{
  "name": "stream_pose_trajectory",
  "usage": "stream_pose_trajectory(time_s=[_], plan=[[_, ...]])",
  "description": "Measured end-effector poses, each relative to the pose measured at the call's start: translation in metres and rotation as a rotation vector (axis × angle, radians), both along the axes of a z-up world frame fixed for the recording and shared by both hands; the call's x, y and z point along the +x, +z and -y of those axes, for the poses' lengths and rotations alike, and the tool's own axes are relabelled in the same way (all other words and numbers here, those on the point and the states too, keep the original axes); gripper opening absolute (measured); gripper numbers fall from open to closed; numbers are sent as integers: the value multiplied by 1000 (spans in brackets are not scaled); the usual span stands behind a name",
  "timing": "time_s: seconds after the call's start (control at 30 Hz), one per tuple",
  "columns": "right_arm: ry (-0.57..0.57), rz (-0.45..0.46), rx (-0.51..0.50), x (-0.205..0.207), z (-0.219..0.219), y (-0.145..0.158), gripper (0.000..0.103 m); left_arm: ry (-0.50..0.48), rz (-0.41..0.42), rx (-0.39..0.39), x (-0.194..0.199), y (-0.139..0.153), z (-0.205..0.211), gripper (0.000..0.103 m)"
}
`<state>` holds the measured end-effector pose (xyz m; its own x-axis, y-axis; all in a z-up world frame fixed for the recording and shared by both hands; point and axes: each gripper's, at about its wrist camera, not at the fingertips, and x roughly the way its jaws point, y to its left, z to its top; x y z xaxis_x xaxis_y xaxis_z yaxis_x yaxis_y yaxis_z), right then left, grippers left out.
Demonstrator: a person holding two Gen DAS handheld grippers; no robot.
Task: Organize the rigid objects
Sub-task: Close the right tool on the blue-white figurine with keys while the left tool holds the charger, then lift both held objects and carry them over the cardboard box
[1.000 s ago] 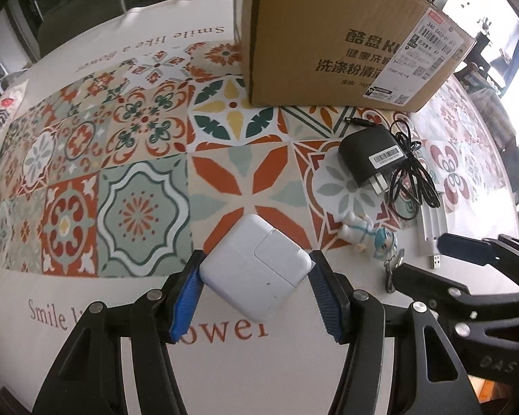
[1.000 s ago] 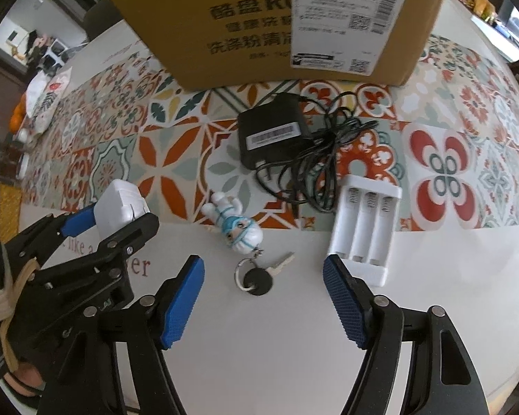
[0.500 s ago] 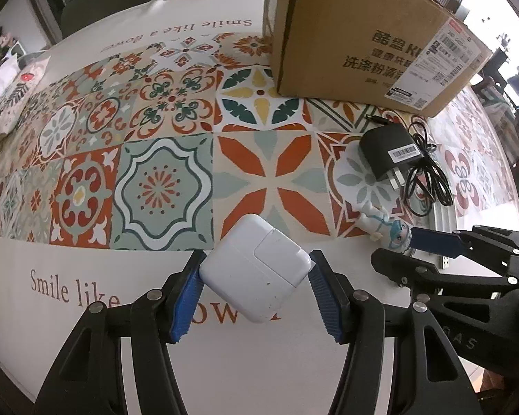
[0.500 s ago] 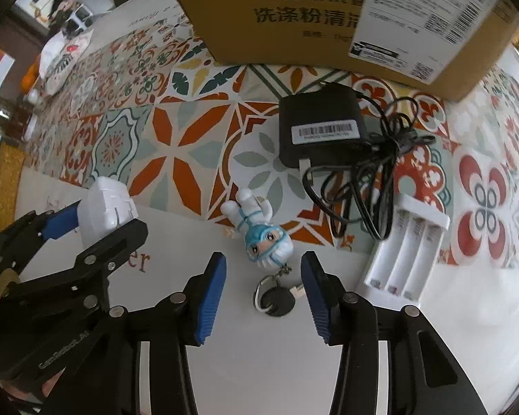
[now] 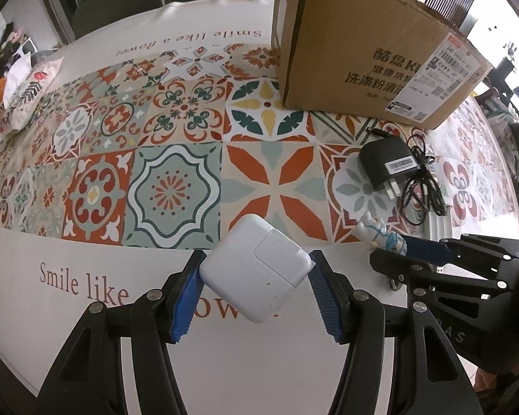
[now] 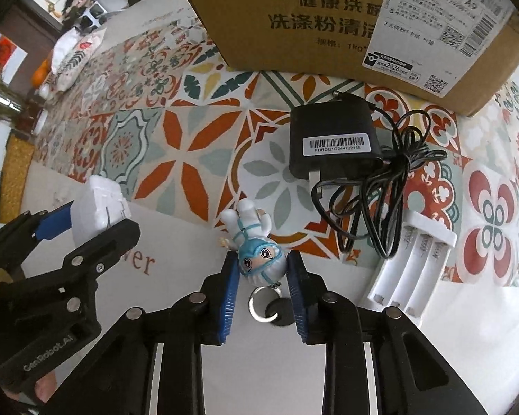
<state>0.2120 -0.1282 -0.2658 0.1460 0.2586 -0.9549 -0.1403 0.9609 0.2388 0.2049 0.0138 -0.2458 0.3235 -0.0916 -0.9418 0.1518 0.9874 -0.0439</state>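
Both my grippers are busy rn. Left gripper (image 5: 254, 278) is clamped on the white charger (image 5: 256, 269), held off the tablecloth (image 5: 176, 186) w/ a corner pointing down. Right gripper (image 6: 262, 278) is closed on the little figurine keychain (image 6: 256, 242), pads squeezing its head; keyring and key lie between my fingers. Black adapter (image 6: 332, 138) sits at 1 o'clock, white battery holder (image 6: 411, 269) at 3, cardboard box (image 6: 346, 17) at 12.

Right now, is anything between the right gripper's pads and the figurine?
Nothing visible. The right gripper is shut on the figurine, pads at both sides of its head; the keyring lies between the fingers behind it.
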Motion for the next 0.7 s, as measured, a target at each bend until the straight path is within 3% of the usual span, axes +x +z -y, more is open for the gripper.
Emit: stream_pose_trajectory(time_s=[0.27,0.7], plan=[[-34,46,49,-13,14,29,29,-8,65,-22,-7,29,6,59],[-106,199,97,-33,35,93,29,-63,191,-55,-16,87,23,59]])
